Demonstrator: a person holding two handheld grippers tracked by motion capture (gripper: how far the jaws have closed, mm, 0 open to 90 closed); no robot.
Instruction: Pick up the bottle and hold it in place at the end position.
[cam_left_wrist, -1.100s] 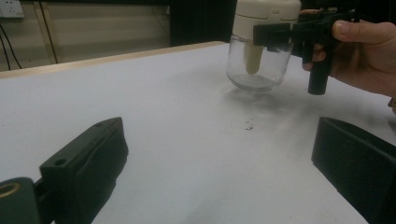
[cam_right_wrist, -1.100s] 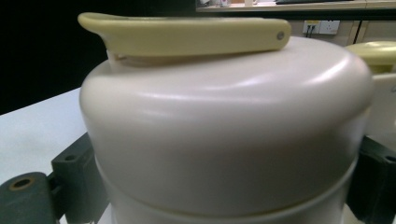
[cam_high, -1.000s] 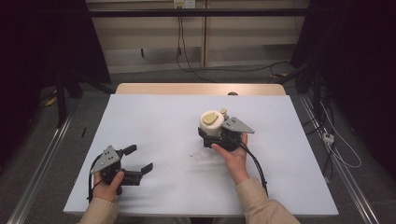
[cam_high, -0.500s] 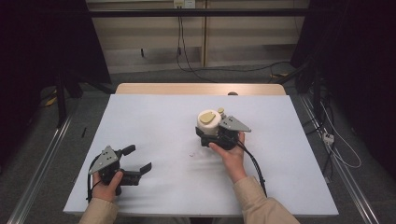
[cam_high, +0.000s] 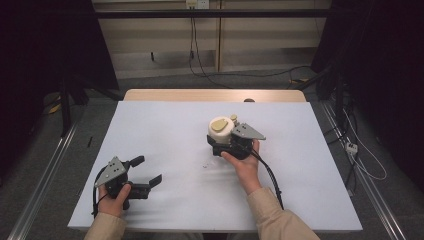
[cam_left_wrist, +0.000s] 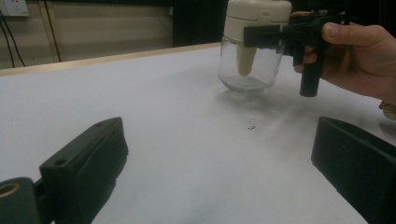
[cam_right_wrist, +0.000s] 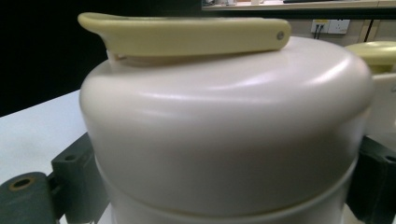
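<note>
My right gripper (cam_high: 220, 142) is closed on the jar (cam_high: 220, 133), with one jaw on each side of its cream lid (cam_right_wrist: 224, 130), just under the yellow flip handle (cam_right_wrist: 187, 35). The jar is near the middle of the counter (cam_high: 165, 120), a little to the right. In the left gripper view the glass body (cam_left_wrist: 247, 65) seems to be a little above the white surface, or just touching it; I cannot tell which. My left gripper (cam_high: 145, 172) is wide open and holds nothing; it rests low on the counter, well apart from the jar.

I judge the jar is empty and therefore light, but the glass is fragile and smooth. The plastic lid is stiff and gives a better hold than the glass. If the lid is not tight, the body could drop, so I would support the glass from below or from the side with the left gripper.
</note>
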